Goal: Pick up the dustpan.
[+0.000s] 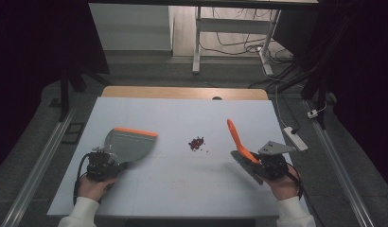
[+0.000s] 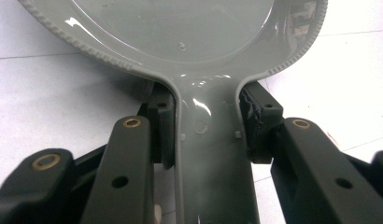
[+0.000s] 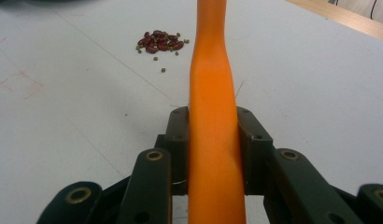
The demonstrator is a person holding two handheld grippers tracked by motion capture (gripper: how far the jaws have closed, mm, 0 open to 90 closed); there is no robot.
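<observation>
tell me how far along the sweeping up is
Done: both tools are picked up, the left gripper shut on the dustpan handle, the right gripper on the brush. Left: the beans lie in a heap on the table, unswept and apart from both tools.

Grey glossy plastic dustpan, ribbed rim; smooth matt orange plastic brush handle; matt white table top, wooden far edge; shiny dark-red beans.
</observation>
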